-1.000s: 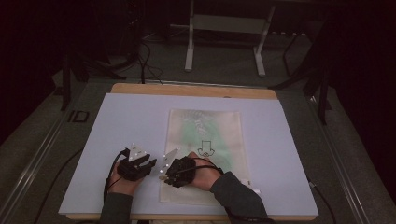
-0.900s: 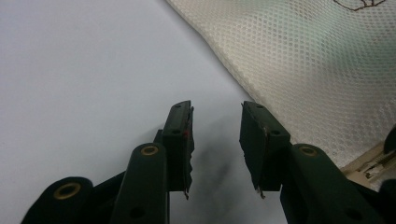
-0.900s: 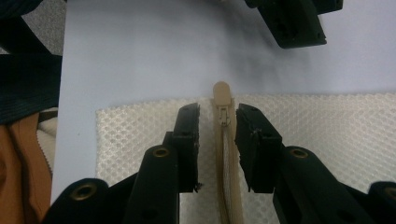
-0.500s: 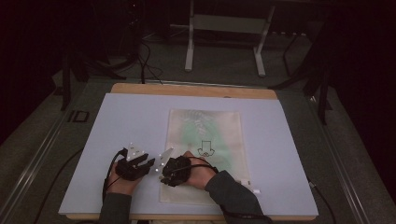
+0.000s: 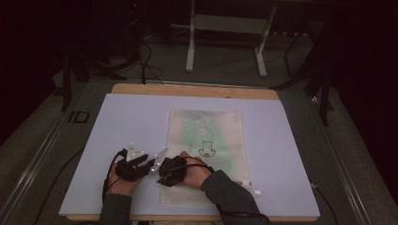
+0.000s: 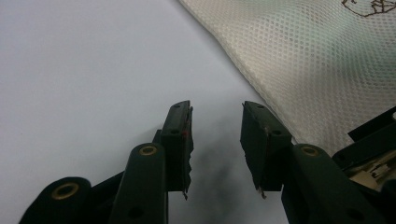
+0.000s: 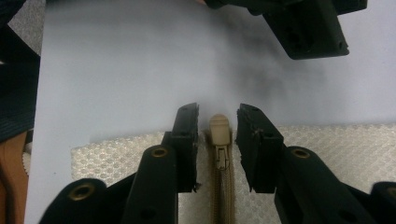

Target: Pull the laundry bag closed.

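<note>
Both forearms lie low and close together, left gripper (image 5: 151,165) and right gripper (image 5: 162,174) both parted.

The letters "ID" stand in black on the grey floor strip (image 5: 77,116) left of the table; the mesh bag (image 5: 206,136) bears an unreadable dark printed emblem.

Lab-like recording space: bare white table (image 5: 141,122), dark surround, floor cables (image 5: 145,61), metal stand (image 5: 225,42).
</note>
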`<action>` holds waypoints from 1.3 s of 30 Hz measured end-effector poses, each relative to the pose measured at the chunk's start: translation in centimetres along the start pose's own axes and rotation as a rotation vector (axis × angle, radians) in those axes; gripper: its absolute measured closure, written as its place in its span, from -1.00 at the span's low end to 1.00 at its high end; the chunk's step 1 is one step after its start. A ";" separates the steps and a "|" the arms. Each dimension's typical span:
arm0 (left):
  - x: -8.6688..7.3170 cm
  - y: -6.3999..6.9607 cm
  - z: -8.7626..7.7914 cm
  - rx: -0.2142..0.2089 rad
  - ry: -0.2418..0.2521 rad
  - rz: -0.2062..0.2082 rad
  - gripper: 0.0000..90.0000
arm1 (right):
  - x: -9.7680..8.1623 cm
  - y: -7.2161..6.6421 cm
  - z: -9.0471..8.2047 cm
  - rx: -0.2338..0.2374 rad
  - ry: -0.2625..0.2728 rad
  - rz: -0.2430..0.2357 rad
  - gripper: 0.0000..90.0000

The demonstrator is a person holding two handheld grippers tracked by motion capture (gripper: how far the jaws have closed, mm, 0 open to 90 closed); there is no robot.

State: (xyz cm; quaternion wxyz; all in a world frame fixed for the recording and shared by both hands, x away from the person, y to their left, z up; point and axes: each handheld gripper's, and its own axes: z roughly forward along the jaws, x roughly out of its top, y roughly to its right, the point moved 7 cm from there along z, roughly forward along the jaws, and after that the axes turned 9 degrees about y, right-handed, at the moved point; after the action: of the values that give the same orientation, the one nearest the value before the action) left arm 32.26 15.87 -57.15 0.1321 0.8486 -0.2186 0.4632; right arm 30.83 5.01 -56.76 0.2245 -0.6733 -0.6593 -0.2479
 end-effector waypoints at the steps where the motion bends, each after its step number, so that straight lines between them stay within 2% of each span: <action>1: 0.0 0.0 0.0 0.000 0.000 0.001 0.39 | 0.0 0.0 0.0 0.002 -0.001 0.003 0.59; 3: 0.0 0.0 0.0 0.000 -0.001 0.000 0.39 | 0.1 0.0 -0.1 0.011 0.003 0.006 0.69; 9: 0.0 0.0 -0.1 0.000 -0.001 0.000 0.39 | 0.2 -0.2 -0.1 0.005 -0.007 -0.004 0.79; 27: -0.1 0.0 -0.1 0.001 -0.001 0.000 0.39 | 0.2 -0.3 -1.5 -0.017 0.057 0.004 0.80; 35: 0.0 0.1 -0.1 0.003 0.001 0.005 0.37 | -0.9 -0.5 -2.8 -0.031 0.066 0.005 0.80; 39: 0.0 0.3 -0.1 -0.004 0.001 0.013 0.37 | -2.3 -0.5 -3.1 -0.037 0.044 0.011 0.80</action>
State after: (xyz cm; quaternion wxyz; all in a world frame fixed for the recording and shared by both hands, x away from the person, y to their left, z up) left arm 32.06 15.65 -57.10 0.1307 0.8468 -0.2249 0.4640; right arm 30.22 1.33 -55.80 0.2276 -0.6755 -0.6457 -0.2737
